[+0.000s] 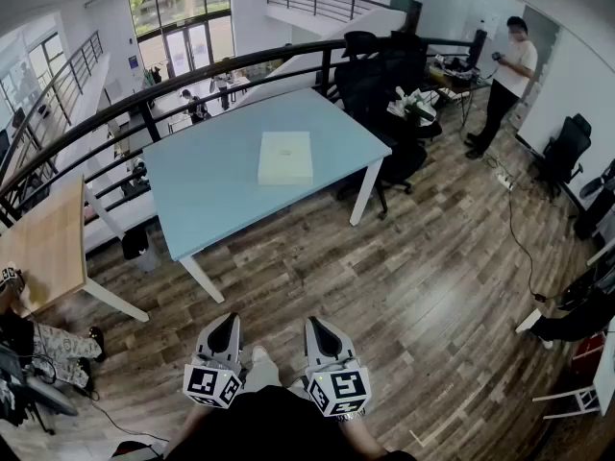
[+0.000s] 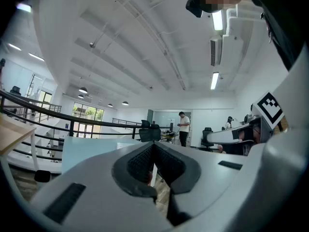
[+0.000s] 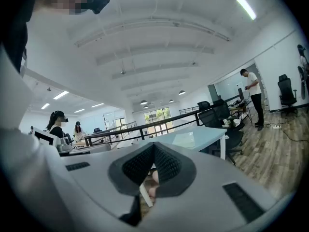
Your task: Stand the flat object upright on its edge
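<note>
Flat object [image 1: 285,157]: pale slab lying flat on blue table [image 1: 202,195], upper centre of head view.
Left gripper [image 1: 229,319]: bottom centre, jaws together, empty.
Right gripper [image 1: 318,325]: likewise closed, empty, well apart from table.
Risk: slab may skid on the smooth top when levered, or topple once on edge.
Writing: none legible; 2 marker cubes [image 1: 213,384] carry patterns only.

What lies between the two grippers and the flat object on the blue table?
Head view: only wooden floor, then a bare stretch of the blue table before the flat object.
</note>
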### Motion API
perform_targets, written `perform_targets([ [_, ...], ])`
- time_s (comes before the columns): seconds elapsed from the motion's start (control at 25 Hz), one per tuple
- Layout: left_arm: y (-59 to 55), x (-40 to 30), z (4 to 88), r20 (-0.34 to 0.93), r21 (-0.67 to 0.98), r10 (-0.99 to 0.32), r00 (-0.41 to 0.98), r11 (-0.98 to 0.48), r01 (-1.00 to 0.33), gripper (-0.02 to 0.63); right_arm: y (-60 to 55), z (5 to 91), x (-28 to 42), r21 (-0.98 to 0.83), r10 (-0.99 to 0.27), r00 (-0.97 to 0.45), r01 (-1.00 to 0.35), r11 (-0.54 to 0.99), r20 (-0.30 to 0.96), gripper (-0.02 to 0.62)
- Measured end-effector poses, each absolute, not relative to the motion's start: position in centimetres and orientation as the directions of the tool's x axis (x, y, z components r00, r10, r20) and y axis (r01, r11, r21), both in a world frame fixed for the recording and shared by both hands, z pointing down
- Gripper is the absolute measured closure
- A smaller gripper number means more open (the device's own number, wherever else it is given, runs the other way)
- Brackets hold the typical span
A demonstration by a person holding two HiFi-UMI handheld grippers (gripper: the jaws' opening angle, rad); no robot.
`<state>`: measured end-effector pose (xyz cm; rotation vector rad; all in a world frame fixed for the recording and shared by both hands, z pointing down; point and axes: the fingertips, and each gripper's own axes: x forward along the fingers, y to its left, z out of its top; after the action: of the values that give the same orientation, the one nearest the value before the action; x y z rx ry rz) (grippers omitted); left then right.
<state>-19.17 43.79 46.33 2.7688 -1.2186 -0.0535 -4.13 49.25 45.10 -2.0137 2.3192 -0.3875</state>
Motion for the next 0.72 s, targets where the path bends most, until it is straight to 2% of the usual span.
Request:
perform_targets([
  [0.72,43.5,-18.2,46.7,0.022,0.125,-0.747,0.664,-0.657,-0.744,0.603,48.9,45.7,-3.2,-0.226,-0.976,-0.165,-0.965,0.131,0.140,0.588],
])
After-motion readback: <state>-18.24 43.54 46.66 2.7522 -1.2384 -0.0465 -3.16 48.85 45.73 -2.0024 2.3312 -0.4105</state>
